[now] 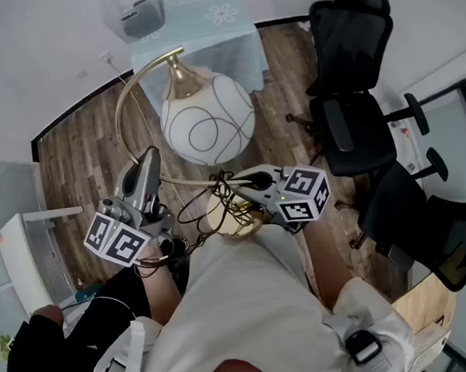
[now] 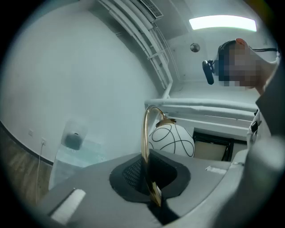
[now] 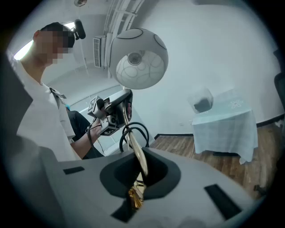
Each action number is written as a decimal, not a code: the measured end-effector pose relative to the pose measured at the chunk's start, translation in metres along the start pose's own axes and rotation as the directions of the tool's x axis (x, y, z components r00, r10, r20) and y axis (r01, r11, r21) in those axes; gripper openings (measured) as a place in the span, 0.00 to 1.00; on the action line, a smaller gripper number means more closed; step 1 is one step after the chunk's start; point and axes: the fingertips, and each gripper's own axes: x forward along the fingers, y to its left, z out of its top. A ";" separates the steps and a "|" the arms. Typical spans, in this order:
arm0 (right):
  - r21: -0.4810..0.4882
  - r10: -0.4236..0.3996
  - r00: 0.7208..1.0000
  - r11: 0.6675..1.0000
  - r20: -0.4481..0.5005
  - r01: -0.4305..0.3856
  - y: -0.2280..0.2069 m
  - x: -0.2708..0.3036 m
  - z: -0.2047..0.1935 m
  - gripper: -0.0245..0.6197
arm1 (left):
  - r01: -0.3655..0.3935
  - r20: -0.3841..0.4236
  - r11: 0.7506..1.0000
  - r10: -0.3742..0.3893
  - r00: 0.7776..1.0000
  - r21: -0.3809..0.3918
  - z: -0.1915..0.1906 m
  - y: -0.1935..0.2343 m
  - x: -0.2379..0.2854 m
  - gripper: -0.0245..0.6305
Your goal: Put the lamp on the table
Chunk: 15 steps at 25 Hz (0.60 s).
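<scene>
A room with a wood-plank floor and white walls. At its far side stands a small table draped in a pale blue-green cloth, with a grey container at its far corner. Black office chairs stand to the right. The lamp, a white globe with looping dark lines hanging from a curved gold stem, is held in the air in front of the person, short of the table and not touching it. The left gripper has its jaws clamped on the gold arc of the stem. The right gripper has its jaws clamped on the stem lower down, close to the round base, where a black cord loops loosely. The step in hand appears to be the carry. The next move likely calls for bringing the lamp over the cloth, tipping it so the base faces down, and lowering it onto a bare part of the tabletop beside the container before either grip lets go, keeping the cord from snagging.
</scene>
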 end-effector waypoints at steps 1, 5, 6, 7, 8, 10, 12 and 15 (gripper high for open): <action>0.000 0.000 1.000 1.000 0.001 0.000 0.000 0.000 0.000 0.04 | 0.001 -0.001 1.000 -0.001 1.000 0.001 0.000 0.000 -0.001 0.04; 0.003 -0.003 1.000 1.000 0.005 0.003 -0.002 0.001 0.001 0.04 | 0.001 -0.005 1.000 -0.001 1.000 -0.002 0.000 0.001 0.001 0.04; 0.006 -0.003 1.000 1.000 0.005 0.003 -0.003 0.001 0.002 0.04 | 0.000 -0.006 1.000 0.000 1.000 -0.004 0.001 0.001 0.002 0.04; 0.008 -0.002 1.000 1.000 0.004 0.002 -0.004 0.001 0.002 0.04 | -0.001 -0.006 1.000 0.001 1.000 -0.007 0.001 0.001 0.003 0.04; 0.009 -0.001 1.000 1.000 0.003 0.001 -0.005 0.002 0.003 0.04 | -0.002 -0.005 1.000 0.002 1.000 -0.008 0.002 0.002 0.003 0.04; 0.009 0.002 1.000 1.000 0.002 -0.002 -0.005 0.002 0.005 0.04 | -0.004 -0.001 1.000 0.004 1.000 -0.009 0.003 0.002 0.004 0.04; 0.003 0.007 1.000 1.000 -0.001 -0.007 -0.005 0.002 0.006 0.04 | -0.010 0.003 1.000 0.010 1.000 -0.006 0.004 0.002 0.004 0.04; -0.010 0.011 1.000 1.000 -0.007 -0.011 -0.007 -0.001 0.008 0.04 | -0.022 0.011 1.000 0.022 1.000 0.000 0.005 0.001 0.005 0.04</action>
